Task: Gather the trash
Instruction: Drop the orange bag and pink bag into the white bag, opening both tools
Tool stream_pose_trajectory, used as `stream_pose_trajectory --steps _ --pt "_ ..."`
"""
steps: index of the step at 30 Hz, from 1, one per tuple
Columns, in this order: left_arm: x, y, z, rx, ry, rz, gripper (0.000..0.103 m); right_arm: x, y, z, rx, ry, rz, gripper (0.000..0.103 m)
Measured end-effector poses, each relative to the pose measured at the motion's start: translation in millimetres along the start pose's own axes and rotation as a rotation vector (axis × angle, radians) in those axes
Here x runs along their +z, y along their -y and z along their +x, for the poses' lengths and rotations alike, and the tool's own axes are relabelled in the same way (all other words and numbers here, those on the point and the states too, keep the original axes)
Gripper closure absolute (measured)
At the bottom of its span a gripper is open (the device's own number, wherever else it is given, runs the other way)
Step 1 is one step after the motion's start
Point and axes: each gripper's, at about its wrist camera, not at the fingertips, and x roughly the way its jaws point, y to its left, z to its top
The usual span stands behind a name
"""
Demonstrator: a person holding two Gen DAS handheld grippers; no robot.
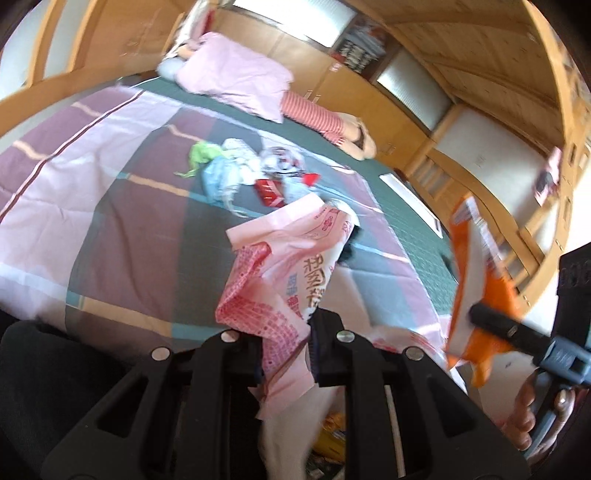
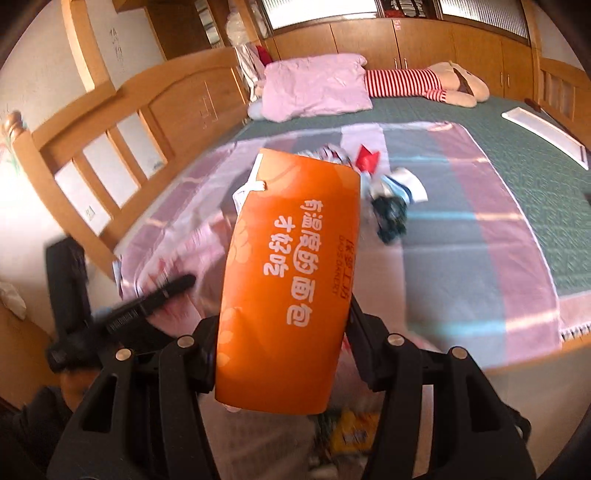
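I logged: orange bag [image 2: 291,280] with white lettering; pink bag [image 1: 291,266] with red grid print; bed cover [image 1: 110,192] in mauve, pink and grey-green blocks; pink pillow [image 2: 317,86]; red-and-white striped plush toy [image 2: 406,83]; green wrapper [image 1: 201,153].

A wide bed [image 2: 517,192] fills the room, green mattress cover under a pink-and-grey checked quilt [image 2: 461,258]. At its head, a wooden headboard [image 2: 155,110]; beside that, a pink pillow [image 2: 314,88] and striped plush doll [image 2: 424,83]. Behind the bed, wooden cabinets [image 2: 369,40] under bright frosted windows [image 2: 317,11].
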Motion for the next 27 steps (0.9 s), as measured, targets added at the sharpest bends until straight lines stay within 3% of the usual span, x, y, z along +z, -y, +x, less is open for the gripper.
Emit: stream_pose_trajectory --steps 5,7,9,14,18,22,23,25,27 --pt "-11 27 -18 -0.041 0.000 0.056 0.085 -40 12 -13 -0.035 -0.085 0.034 0.044" --pt "-15 37 -21 -0.055 -0.008 0.080 0.085 -54 19 -14 -0.031 -0.135 0.058 0.038" --pt "-19 44 -19 -0.067 -0.023 0.102 0.085 -63 23 -21 -0.039 -0.135 0.063 0.025" --pt "-33 59 -9 -0.102 -0.083 0.139 0.085 -51 48 -55 -0.038 0.008 0.185 0.021" --pt "-47 78 1 -0.202 -0.175 0.222 0.084 -41 59 -80 -0.074 0.138 0.239 0.020" --pt "-69 104 15 -0.275 -0.289 0.335 0.082 -39 65 -90 -0.063 0.183 0.271 0.018" --pt "-76 110 18 -0.277 -0.313 0.364 0.079 -39 66 -90 -0.059 0.185 0.278 0.018" --pt "-86 118 22 -0.274 -0.340 0.398 0.053 -40 68 -91 -0.054 0.188 0.287 0.018" --pt "-89 121 21 -0.254 -0.332 0.422 0.036 -42 68 -91 -0.049 0.195 0.293 0.018"
